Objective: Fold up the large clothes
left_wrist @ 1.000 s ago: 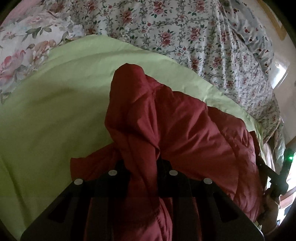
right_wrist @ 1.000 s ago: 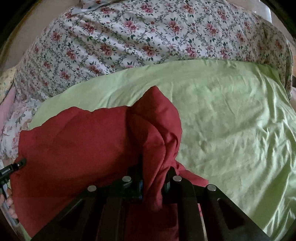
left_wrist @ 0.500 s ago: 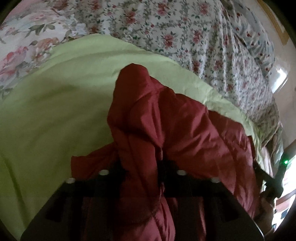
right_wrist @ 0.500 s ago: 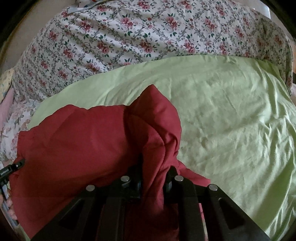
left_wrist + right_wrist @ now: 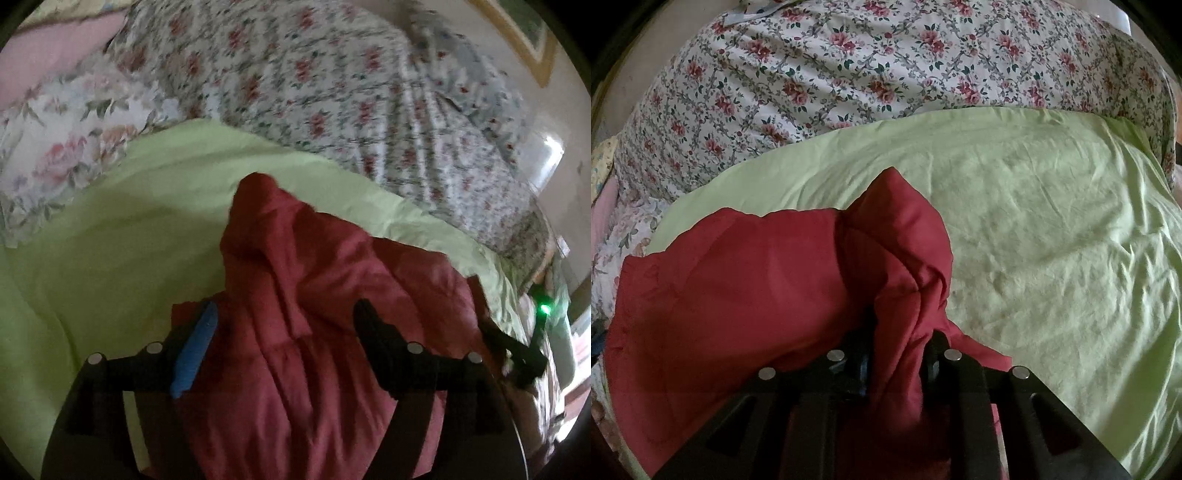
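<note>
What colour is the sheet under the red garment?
Light green sheet, clearest in the right wrist view.

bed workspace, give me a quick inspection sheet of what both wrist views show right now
surface: light green sheet spread over the bed, creased, with a floral cover behind it
job's things: red padded garment bunched on the green sheet, one fold standing up
clutter: floral pillow at the left edge of the left wrist view
grippers: left hand-held gripper jaws wide apart and opening, garment lying between them, pads not pressing it; right hand-held gripper opening slightly, fold of the garment still pinched between its jaws
cables: nothing seen
surroundings: picture frame on the wall, blurred
</note>
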Demonstrator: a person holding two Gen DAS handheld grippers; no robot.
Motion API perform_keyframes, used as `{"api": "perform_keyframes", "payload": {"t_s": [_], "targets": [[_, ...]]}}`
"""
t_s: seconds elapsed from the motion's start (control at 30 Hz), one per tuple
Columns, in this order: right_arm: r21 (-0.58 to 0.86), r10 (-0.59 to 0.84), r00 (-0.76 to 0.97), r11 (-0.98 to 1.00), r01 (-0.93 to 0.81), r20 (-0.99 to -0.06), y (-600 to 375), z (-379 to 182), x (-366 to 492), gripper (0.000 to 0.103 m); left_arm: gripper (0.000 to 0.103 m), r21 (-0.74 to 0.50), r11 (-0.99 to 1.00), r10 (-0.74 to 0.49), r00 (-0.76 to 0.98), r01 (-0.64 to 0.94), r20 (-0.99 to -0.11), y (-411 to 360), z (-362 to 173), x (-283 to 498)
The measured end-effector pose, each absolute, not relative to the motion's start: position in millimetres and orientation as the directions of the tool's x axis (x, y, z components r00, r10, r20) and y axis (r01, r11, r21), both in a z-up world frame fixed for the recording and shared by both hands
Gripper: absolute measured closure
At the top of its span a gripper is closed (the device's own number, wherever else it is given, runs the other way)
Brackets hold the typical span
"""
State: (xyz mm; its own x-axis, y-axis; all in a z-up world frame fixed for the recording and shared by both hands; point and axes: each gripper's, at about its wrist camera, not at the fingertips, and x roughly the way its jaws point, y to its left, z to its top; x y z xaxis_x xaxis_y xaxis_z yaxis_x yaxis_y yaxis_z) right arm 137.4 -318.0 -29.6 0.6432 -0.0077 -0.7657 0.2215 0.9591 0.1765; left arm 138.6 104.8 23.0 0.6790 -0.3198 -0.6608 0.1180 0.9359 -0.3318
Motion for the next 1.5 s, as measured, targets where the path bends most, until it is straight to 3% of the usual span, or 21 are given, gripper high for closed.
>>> {"api": "perform_keyframes", "payload": {"t_s": [0.23, 0.37, 0.5, 0.63, 0.83, 1.3, 1.5], "targets": [[0.188, -0.001, 0.648, 0.957, 0.223, -0.762, -320, -30, 137, 0.076, 0.027, -0.339, 0.884, -0.468, 0.603, 0.323, -0.646, 64, 20, 87], [0.197, 0.002, 0.653, 0.954, 0.225, -0.757, -320, -30, 135, 0.074, 0.027, -0.283, 0.883, -0.458, 0.564, 0.374, -0.687, 40, 4, 68], [0.217, 0.008, 0.668, 0.949, 0.23, -0.744, -321, -26, 129, 0.071, 0.027, -0.215, 0.907, -0.398, 0.572, 0.362, -0.717, 29, -11, 71], [0.212, -0.005, 0.708, 0.952, 0.219, -0.706, -319, -9, 104, 0.058, 0.027, -0.23, 0.91, -0.399, 0.579, 0.345, -0.711, 30, -17, 78], [0.147, -0.031, 0.752, 0.975, 0.169, -0.658, -298, 9, 41, 0.051, 0.027, -0.248, 0.91, -0.404, 0.576, 0.333, -0.71, 33, -26, 81], [0.09, 0.049, 0.71, 0.996, 0.02, -0.702, -220, -15, -19, 0.05, 0.026, -0.262, 0.919, -0.387, 0.556, 0.294, -0.735, 31, -16, 81], [0.059, 0.039, 0.698, 0.998, 0.004, -0.715, -208, -21, -4, 0.042, 0.025, -0.255, 0.916, -0.393, 0.564, 0.311, -0.726, 35, -1, 55]]}}
